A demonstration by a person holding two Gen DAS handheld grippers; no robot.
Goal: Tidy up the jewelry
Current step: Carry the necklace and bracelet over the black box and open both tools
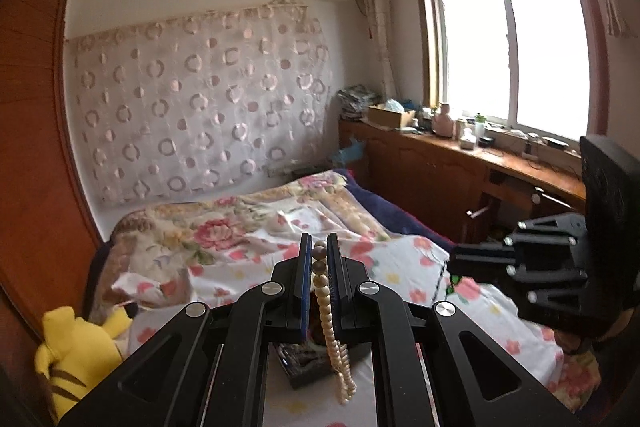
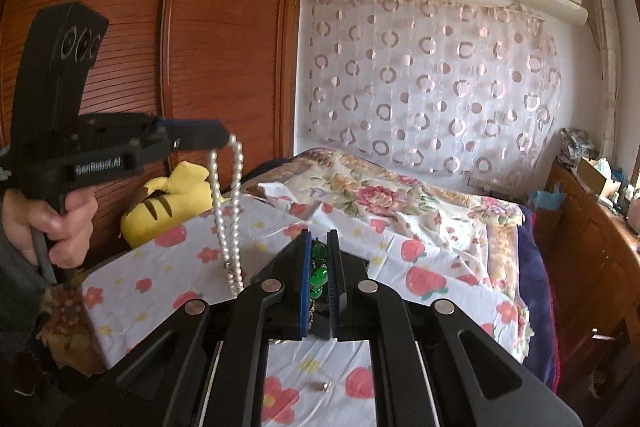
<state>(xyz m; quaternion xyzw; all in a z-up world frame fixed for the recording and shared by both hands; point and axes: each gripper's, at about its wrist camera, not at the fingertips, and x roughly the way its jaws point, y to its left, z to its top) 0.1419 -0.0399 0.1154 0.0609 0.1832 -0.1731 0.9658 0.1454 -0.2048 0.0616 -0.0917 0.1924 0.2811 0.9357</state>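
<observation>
Left gripper (image 1: 319, 243): clamped on a pearl necklace (image 1: 326, 311), dangled above the bed (image 1: 400, 267).
Right gripper (image 2: 319, 241): clamped on a green bead chain (image 2: 319, 273).

Bright window (image 1: 508, 47); wooden wardrobe (image 2: 224, 39); floral bed (image 2: 400, 211); circle-patterned curtain (image 1: 200, 107)

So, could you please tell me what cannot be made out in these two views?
- Dark box, left wrist view: the left hand-held gripper and pearl necklace cover most of it.
- Green-stoned piece, right wrist view: sunk between the right hand-held gripper pads, its type unclear.
- Small metallic item on the sheet: too small to identify.
</observation>
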